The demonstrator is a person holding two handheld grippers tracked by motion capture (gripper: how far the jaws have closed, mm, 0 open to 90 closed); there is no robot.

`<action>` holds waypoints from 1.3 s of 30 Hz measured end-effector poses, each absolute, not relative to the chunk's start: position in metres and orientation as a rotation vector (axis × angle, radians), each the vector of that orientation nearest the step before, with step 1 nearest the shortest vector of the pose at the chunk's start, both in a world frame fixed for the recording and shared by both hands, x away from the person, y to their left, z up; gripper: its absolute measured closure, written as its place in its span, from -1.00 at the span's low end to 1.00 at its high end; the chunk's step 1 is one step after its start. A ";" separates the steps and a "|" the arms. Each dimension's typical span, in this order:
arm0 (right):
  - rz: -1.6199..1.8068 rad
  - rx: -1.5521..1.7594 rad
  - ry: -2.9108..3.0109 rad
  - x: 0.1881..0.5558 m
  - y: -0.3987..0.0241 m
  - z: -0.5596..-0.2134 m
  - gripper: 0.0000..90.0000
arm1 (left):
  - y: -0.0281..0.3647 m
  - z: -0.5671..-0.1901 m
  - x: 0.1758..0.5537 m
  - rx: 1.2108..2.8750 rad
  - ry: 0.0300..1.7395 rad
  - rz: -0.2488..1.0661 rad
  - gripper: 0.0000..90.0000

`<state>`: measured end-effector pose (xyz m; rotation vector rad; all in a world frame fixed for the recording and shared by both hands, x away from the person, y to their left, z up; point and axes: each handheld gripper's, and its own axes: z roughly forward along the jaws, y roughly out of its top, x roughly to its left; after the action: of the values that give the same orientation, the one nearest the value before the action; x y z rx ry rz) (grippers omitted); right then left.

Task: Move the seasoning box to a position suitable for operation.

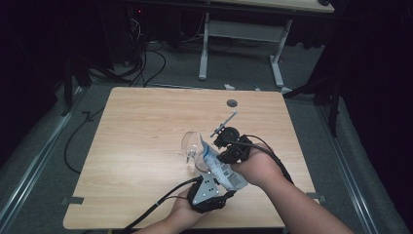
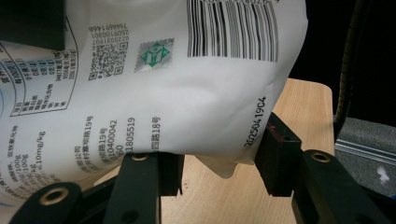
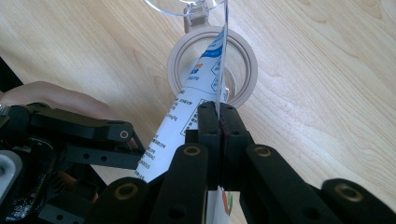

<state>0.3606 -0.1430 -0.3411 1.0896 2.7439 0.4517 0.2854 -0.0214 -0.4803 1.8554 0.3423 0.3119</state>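
A white printed bag [image 1: 221,168] with a barcode hangs tilted between both grippers, its narrow upper end pointing into a clear jar [image 1: 197,158] on the wooden table [image 1: 146,126]. In the right gripper view the jar's tan rim [image 3: 247,60] lies below the bag [image 3: 187,107], and my right gripper [image 3: 219,114] is shut on the bag's thin edge. The jar's clear lid [image 3: 177,7] stands flipped open. My left gripper [image 2: 224,163] holds the bag's [image 2: 163,93] bulging lower end, one pad on each side. In the high view, the left gripper [image 1: 228,189] is nearest the person and the right gripper [image 1: 220,157] is beside the jar.
A round cable hole [image 1: 232,103] sits near the table's far edge. Behind the table stand another desk's white legs [image 1: 204,48], with cables [image 1: 146,63] on the floor. The table's left half is bare wood.
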 end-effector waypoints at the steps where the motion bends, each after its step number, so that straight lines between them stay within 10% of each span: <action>1: 0.452 1.089 2.744 0.361 -0.143 -0.341 1.00 | -0.021 -0.480 0.285 1.852 0.344 0.311 0.28; 39: 0.466 1.068 2.734 0.356 -0.147 -0.336 1.00 | -0.021 -0.478 0.283 1.845 0.332 0.322 0.30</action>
<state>0.3562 -0.1468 -0.3364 1.0677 2.7336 0.4657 0.2833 -0.0213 -0.4784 1.8452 0.3320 0.3222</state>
